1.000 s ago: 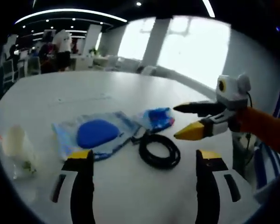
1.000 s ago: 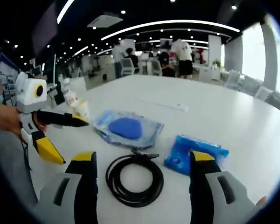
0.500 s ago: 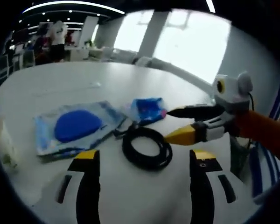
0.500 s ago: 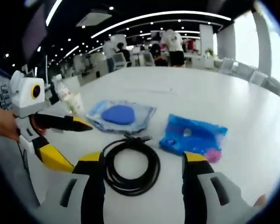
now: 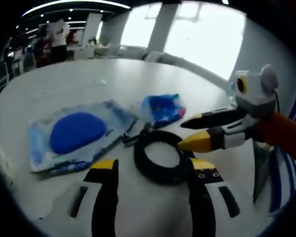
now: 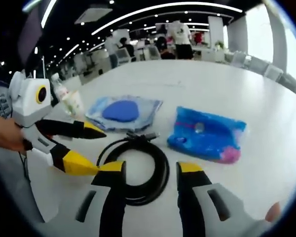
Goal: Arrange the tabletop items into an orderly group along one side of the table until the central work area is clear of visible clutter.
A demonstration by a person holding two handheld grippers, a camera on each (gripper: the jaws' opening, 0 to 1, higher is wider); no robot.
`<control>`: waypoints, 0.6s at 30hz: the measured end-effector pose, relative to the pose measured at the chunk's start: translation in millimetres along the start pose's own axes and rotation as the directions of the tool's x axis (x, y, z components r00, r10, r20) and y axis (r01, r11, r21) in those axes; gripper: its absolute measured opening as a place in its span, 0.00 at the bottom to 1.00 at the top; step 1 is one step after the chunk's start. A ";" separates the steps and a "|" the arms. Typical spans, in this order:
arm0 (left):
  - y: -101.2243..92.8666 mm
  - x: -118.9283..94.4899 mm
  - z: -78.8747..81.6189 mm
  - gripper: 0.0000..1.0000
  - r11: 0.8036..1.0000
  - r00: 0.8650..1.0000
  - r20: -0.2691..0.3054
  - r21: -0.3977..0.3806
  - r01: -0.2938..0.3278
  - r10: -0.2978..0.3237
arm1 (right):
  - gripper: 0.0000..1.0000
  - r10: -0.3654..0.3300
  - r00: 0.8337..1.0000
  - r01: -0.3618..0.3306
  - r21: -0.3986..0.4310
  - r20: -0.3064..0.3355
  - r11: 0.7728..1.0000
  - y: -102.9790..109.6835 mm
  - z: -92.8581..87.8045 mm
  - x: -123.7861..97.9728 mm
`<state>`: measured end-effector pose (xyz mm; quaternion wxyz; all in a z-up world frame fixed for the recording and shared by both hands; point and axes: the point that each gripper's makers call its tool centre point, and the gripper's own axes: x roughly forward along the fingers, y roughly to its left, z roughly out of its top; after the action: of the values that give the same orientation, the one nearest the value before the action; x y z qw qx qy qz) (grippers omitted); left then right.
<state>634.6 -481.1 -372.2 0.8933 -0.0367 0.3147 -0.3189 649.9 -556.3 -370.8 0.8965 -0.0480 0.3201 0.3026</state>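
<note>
Two grippers close on one coiled black cable (image 6: 136, 170) at mid-table.
The left gripper (image 5: 150, 170) and right gripper (image 6: 149, 174) both straddle the coil with jaws spread, likely lining up a lift toward the table's (image 5: 64, 86) side. Beyond the cable lie a clear pouch (image 6: 122, 111) holding a blue pad and a crumpled blue packet (image 6: 207, 134); a bottle (image 6: 68, 100) stands farther left.

Both tongs (image 5: 149, 168) nearer the cable (image 5: 160, 155), narrower.
</note>
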 end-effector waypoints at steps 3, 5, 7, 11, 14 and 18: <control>3.1 3.4 -2.2 0.49 1.000 1.000 -0.006 -0.013 -0.007 0.007 | 0.38 -0.007 1.000 0.007 -0.008 -0.014 1.000 -0.6 -3.0 3.5; 3.3 4.7 -1.7 0.49 1.000 1.000 -0.004 -0.021 -0.010 0.010 | 0.37 -0.006 1.000 0.006 -0.005 -0.015 1.000 -0.3 -3.6 4.3; 2.9 6.7 -1.3 0.47 1.000 1.000 -0.007 -0.010 -0.014 0.014 | 0.36 -0.009 1.000 0.009 -0.003 -0.020 1.000 -0.7 -5.2 6.3; 3.5 10.0 -1.4 0.44 1.000 1.000 -0.015 -0.016 -0.020 0.020 | 0.35 -0.019 0.999 0.020 0.003 -0.030 1.000 -3.7 -7.5 8.7; 2.7 12.2 -1.1 0.43 1.000 1.000 -0.016 -0.019 -0.021 0.021 | 0.33 -0.033 0.999 0.033 0.005 -0.037 0.999 -6.3 -8.8 8.8; 3.1 14.6 -3.6 0.39 0.999 0.999 -0.027 -0.025 -0.024 0.024 | 0.31 -0.025 0.998 0.026 0.013 -0.050 1.000 -4.7 -12.2 9.8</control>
<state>642.9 -486.8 -383.7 0.8922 -0.0397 0.3311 -0.3047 652.0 -558.5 -386.9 0.8924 -0.0536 0.3436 0.2876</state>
